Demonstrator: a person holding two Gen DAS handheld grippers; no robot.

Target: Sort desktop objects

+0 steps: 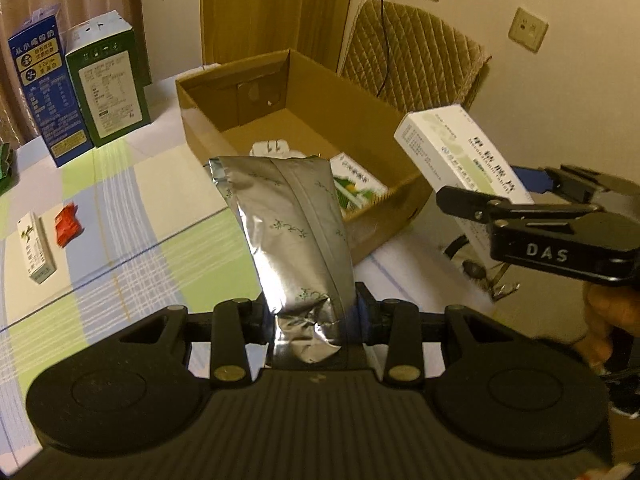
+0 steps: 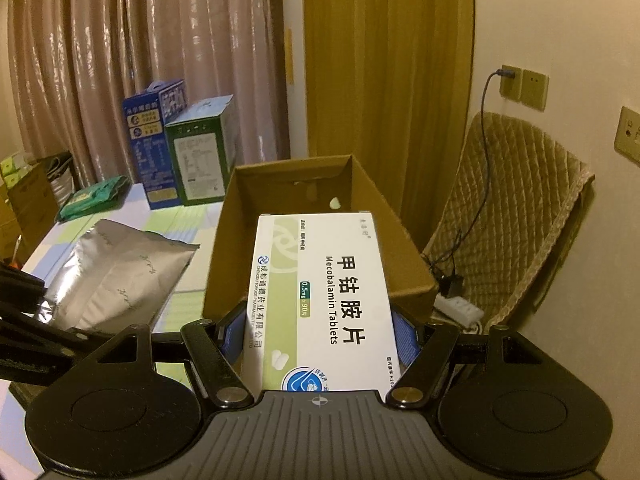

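An open brown cardboard box (image 1: pixel 280 92) sits on the checked tablecloth (image 1: pixel 132 216), its flaps up and its far wall marked by a cut handle hole; inside lie a green-and-white packet (image 1: pixel 358 184) and a white item partly hidden behind the pouch. Behind the box to the left stand a tall blue carton (image 1: pixel 46 88) and a green carton (image 1: pixel 108 80), side by side and touching. The silver foil pouch (image 1: pixel 292 232) is next in size: matt grey, printed with small dark sprigs, a seam down its back, its lower end crumpled where the left gripper (image 1: pixel 312 316) pinches it tight, holding it up in front of the box's near wall. The white tablet box (image 2: pixel 324 296), lettered "Mecobalamin Tablets" with a pale green band along one long side, is clamped across its width between the blue pads (image 2: pixel 404 340) of the right gripper (image 2: pixel 320 336), lifted over the box's near right corner. On the cloth to the left lie a small white-and-green box (image 1: pixel 36 248) and, just beside it, a red wrapper (image 1: pixel 69 226).
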